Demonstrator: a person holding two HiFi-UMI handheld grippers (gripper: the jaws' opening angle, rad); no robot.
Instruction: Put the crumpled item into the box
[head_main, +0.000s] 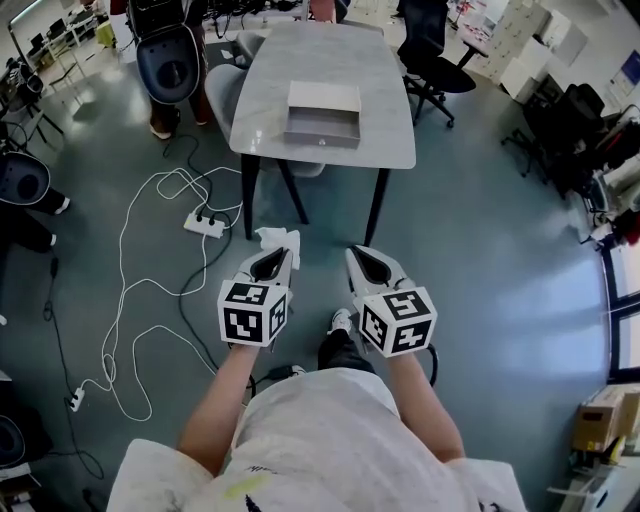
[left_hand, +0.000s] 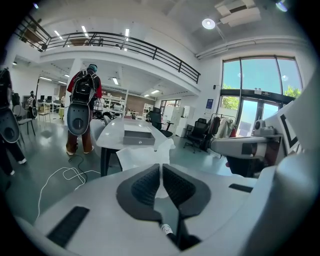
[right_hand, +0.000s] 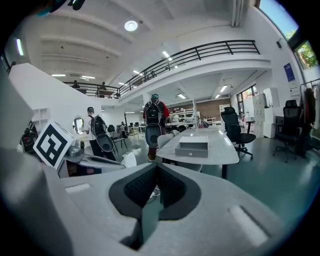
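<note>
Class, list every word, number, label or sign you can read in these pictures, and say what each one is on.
No text here is readable.
Marker cubes: black-and-white square patterns only, no letters.
Blue wall sign beside the glass doors: too small to read.

Open floor lies between us and the table (head_main: 300, 50); a corded power strip (head_main: 205, 223) sprawls left; the box (head_main: 322, 113) is apparently open-topped.

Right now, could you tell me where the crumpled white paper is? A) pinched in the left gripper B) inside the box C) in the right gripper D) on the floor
A: the left gripper has its jaws closed on the crumpled white paper, well short of the box.
</note>
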